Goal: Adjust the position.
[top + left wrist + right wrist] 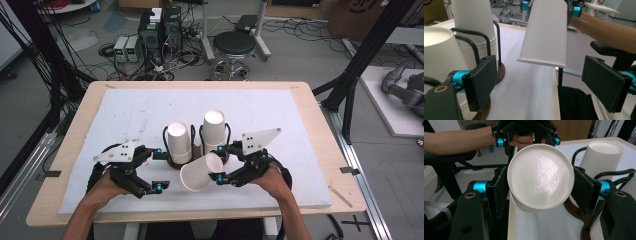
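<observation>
Two stacks of upturned white paper cups stand in black wire holders on brown bases, a left stack [179, 142] and a right stack [214, 131]. My right gripper [220, 163] is shut on a single paper cup [200, 172], which lies tilted on its side just in front of the stacks, mouth toward my left gripper. In the right gripper view the cup's closed bottom [540, 176] sits squeezed between the two pads [500, 190]. My left gripper [159, 169] is open beside the left stack, and the held cup [545, 32] hangs ahead of its spread jaws without touching them.
A white mat [150, 105] covers the wooden table [320, 130]. Behind the table on the floor are a black stool [235, 47], computer boxes [160, 30] and loose cables. Black frame posts [357, 75] stand at both sides.
</observation>
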